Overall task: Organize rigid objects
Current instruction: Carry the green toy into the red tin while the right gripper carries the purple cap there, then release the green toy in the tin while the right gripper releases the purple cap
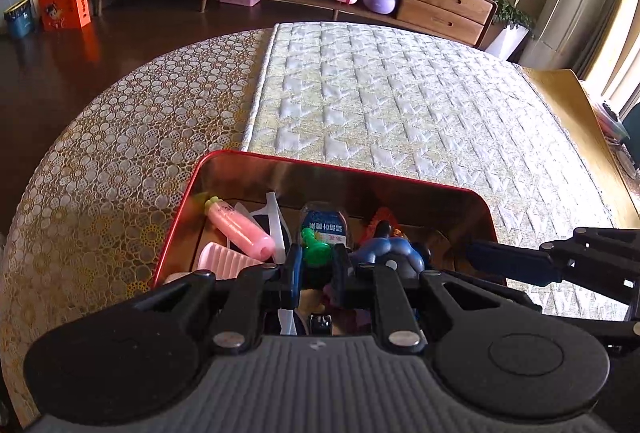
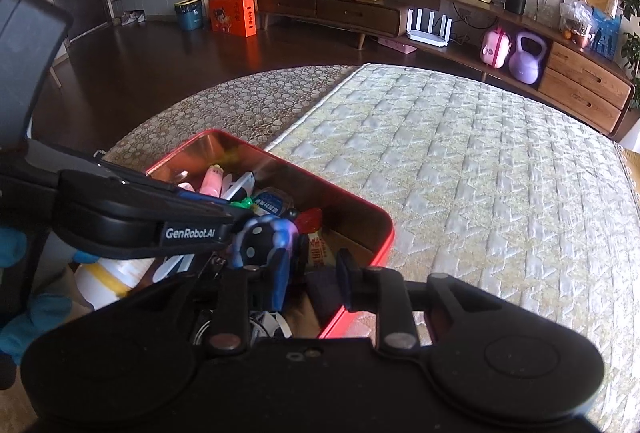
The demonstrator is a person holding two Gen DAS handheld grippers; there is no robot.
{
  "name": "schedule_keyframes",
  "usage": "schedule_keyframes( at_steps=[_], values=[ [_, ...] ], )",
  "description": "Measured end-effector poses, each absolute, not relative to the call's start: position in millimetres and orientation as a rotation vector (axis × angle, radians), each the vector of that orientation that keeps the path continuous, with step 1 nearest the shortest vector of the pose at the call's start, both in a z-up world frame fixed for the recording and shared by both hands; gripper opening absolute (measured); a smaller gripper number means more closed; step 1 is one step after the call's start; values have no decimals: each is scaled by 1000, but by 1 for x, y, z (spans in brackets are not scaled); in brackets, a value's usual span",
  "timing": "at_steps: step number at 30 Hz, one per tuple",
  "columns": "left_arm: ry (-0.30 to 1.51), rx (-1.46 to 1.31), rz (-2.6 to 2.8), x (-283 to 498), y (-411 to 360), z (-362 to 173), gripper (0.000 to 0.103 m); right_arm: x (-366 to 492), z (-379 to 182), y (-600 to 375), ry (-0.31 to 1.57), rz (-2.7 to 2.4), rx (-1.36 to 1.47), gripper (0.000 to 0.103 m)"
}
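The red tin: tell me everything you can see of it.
The red tin is a shallow rectangular box with rounded corners, red outside, shiny bare metal inside. It lies open, no lid in view, on the patterned tablecloth beside a quilted mat. Small items crowd it, including a pink bottle.

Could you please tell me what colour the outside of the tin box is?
Red; the tin box shows it best in the right wrist view.

The near half of the red tin [image 1: 182,201] is hidden behind the left claw [image 1: 316,269]. The green toy's [image 1: 316,247] lower part is covered there, and the packet's [image 1: 325,227] print is too small to read.
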State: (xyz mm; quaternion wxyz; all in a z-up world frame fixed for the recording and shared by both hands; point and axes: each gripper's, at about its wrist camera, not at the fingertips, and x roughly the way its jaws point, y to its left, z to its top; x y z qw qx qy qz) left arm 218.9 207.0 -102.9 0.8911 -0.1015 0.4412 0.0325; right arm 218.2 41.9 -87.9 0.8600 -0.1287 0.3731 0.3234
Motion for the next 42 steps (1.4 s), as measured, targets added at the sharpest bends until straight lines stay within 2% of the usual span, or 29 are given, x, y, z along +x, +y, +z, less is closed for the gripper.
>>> schedule_keyframes(
  at_steps=[18, 22, 24, 25, 26, 33, 38, 39, 42],
  values=[
    [847, -217, 74, 157, 200, -70, 16, 179, -53, 11, 735, 744, -151, 40],
    [816, -225, 87, 140, 197, -57, 34, 167, -45, 2, 715, 758, -130, 43],
    [796, -218, 96, 131, 194, -51, 51, 163, -41, -3, 710, 769, -117, 44],
    [778, -212, 107, 126, 193, -47, 65, 159, -40, -4, 704, 771, -115, 46],
    [759, -205, 114, 121, 192, -43, 71, 157, -38, -7, 697, 772, -112, 46],
    [725, -194, 145, 95, 185, -29, 72, 135, -30, -26, 636, 767, -78, 66],
    [712, -197, 150, 77, 176, -23, 81, 119, -27, -37, 609, 778, -77, 79],
    [712, -193, 152, 74, 174, -22, 81, 116, -26, -40, 600, 779, -74, 84],
    [717, -196, 147, 66, 168, -21, 82, 105, -24, -46, 572, 777, -67, 90]
  ],
)
